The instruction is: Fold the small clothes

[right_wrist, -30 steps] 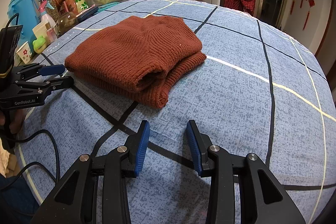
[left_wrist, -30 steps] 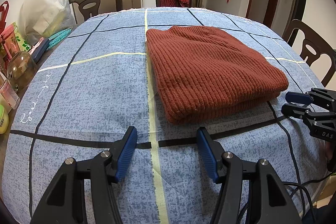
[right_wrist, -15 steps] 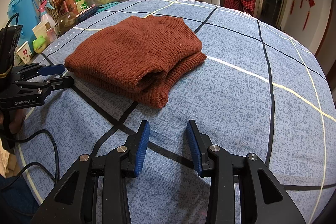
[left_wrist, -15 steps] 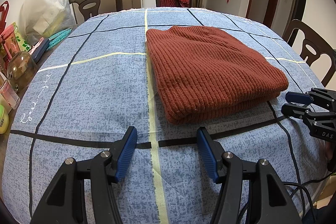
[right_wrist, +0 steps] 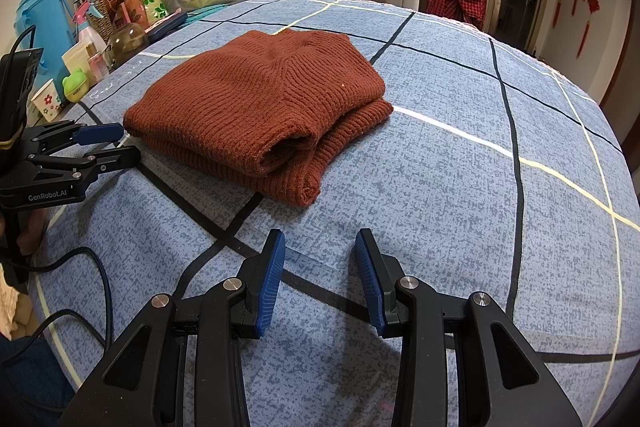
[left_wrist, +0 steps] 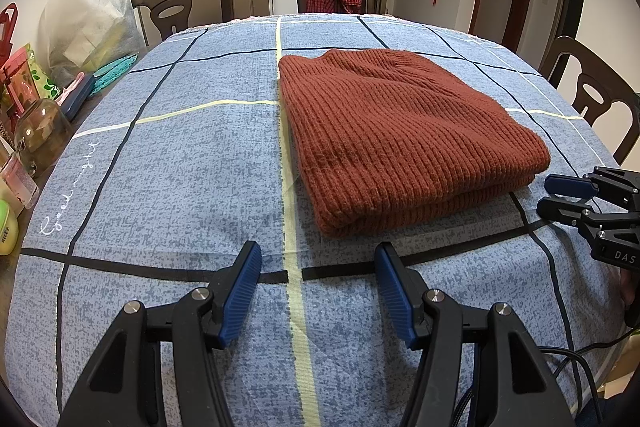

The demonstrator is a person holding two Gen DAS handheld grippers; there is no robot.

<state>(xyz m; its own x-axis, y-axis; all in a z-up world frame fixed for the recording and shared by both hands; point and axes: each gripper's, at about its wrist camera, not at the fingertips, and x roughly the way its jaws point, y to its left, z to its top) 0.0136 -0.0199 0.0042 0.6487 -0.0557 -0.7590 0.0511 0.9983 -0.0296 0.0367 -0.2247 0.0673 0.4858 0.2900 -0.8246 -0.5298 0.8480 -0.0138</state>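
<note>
Resting folded on blue checked tablecloth (left_wrist: 180, 167): rust-red ribbed knit sweater (left_wrist: 400, 131) | left gripper (left_wrist: 318, 283), right gripper (right_wrist: 320, 269) wide, empty | risk: snagging loose layers, unfolding stack

We cannot see the inner layers of the folded sweater (left_wrist: 400, 135); only its top face and stacked edges show, and the worktop (left_wrist: 180, 155) beneath it is covered. Left of the sweater, the clutter (right_wrist: 80, 39) runs off the left wrist view's edge, its labels too small to read. Right of the sweater, the right gripper (left_wrist: 560, 197) is cut by that view's border. In the right wrist view the left gripper (right_wrist: 116, 145) hides its handle beyond the edge, where only a sliver of the hand (right_wrist: 28, 231) shows.
</note>
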